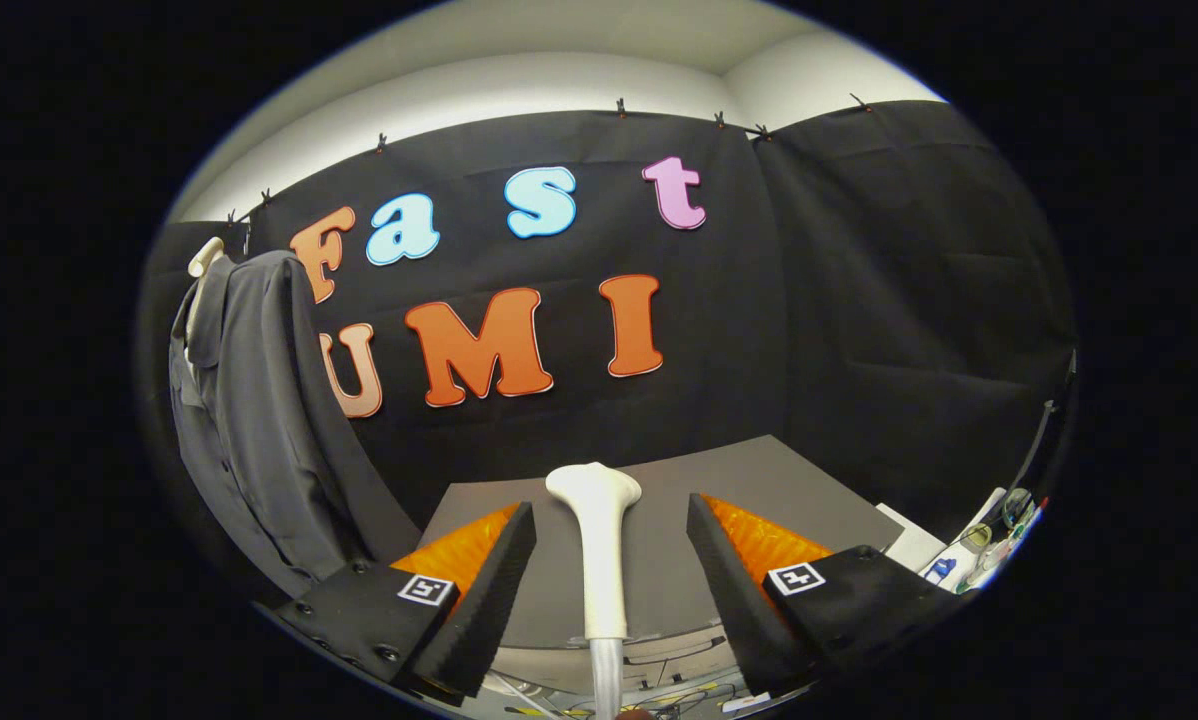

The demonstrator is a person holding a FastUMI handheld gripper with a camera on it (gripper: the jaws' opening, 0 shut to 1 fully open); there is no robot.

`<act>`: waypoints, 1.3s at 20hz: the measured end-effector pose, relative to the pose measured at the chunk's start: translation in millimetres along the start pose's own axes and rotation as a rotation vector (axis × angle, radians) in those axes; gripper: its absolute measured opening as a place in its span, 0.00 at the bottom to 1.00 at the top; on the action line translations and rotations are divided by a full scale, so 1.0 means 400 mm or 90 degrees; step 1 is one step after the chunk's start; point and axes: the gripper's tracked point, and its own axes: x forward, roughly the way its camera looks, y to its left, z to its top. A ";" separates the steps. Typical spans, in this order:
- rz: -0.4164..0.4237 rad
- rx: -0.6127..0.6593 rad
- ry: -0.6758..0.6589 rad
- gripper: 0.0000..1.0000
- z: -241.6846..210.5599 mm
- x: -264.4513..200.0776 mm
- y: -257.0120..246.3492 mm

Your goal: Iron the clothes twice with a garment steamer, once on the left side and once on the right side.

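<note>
- Grey cloth first: the shirt point(249, 420) hangs on a pale hanger point(202, 262), well to the left of my fingers and beyond them, in front of the black wall. It hangs loose and I see no steamer head near it, so I judge that neither the left pass nor the right pass is done yet.
- Dark grey and flat, the table point(759, 480) lies ahead of the fingers; its far edge meets the wall. On its right edge I see some white papers point(914, 545) and small items which I cannot identify.
- White plastic, the steamer head point(596, 545) stands upright between my two fingers, with its wide top pointing up and a clear hose point(606, 675) going down from the handle.
- My gripper point(609, 570) is spread: both fingers stand apart from the handle, with a gap on each side, so nothing is pinched.
- My judgement of progress: the task is at its very beginning. What is left is to close on the handle, carry the head over to the shirt, and make both passes.
</note>
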 end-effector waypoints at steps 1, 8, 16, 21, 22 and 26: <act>0.006 -0.001 0.012 0.98 -0.015 0.028 0.005; 0.016 -0.011 0.112 0.98 -0.146 0.201 0.015; 0.008 0.008 0.176 0.98 -0.218 0.297 -0.008; 0.013 -0.007 0.208 0.84 -0.260 0.323 0.005; 0.015 -0.009 0.213 0.82 -0.266 0.324 0.007; 0.016 -0.012 0.233 0.74 -0.289 0.323 0.002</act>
